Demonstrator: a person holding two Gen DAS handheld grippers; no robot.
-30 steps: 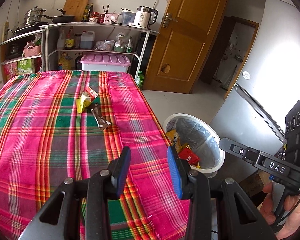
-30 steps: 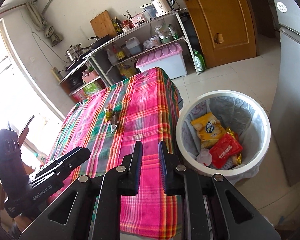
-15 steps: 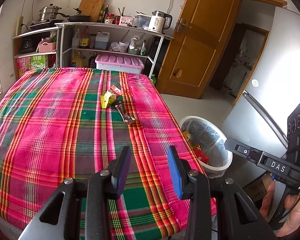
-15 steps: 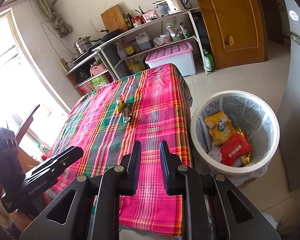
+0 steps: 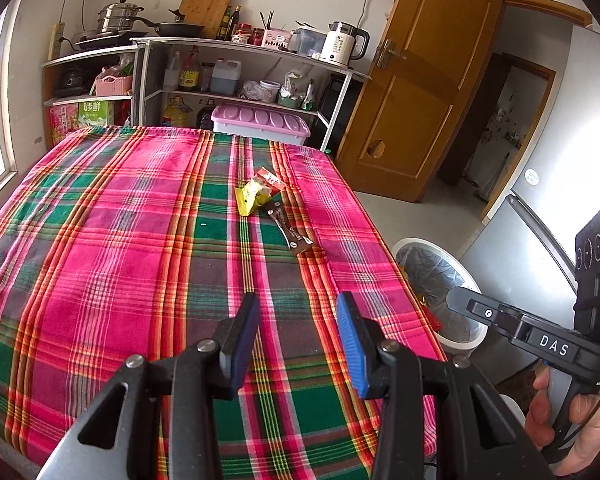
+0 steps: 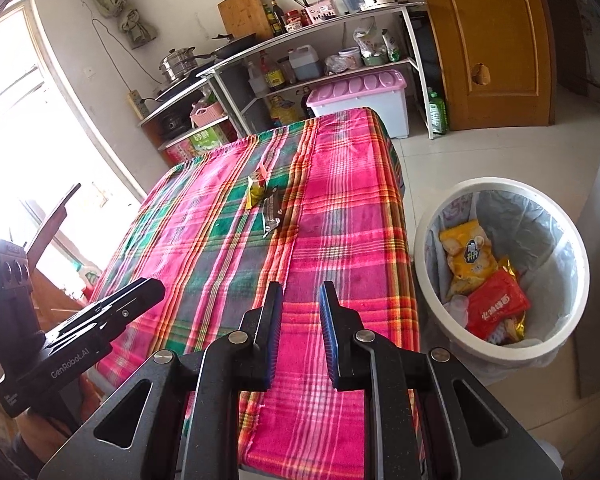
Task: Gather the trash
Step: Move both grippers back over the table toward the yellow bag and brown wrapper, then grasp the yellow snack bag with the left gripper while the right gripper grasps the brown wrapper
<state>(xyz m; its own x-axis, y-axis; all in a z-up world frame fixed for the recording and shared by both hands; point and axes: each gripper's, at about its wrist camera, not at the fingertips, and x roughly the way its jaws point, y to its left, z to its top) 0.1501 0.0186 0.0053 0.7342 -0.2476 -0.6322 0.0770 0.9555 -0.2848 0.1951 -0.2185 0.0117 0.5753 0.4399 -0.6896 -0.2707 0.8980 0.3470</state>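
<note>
Three wrappers lie together far out on the plaid tablecloth: a yellow wrapper, a red wrapper and a long brown wrapper. In the right wrist view the yellow wrapper and brown wrapper show mid-table. My left gripper hovers over the near part of the cloth, well short of them; its jaws are opening with nothing between them. My right gripper is open and empty above the table's near right side. A white lined bin on the floor holds snack bags.
Metal shelves with pots, bottles and a kettle stand behind the table, with a pink-lidded box below. A wooden door and a grey fridge are to the right. A window is on the left.
Both grippers have drawn back from the wrappers and shifted left. More of the tablecloth shows, and the bin has slid toward the right edge of the left wrist view.
</note>
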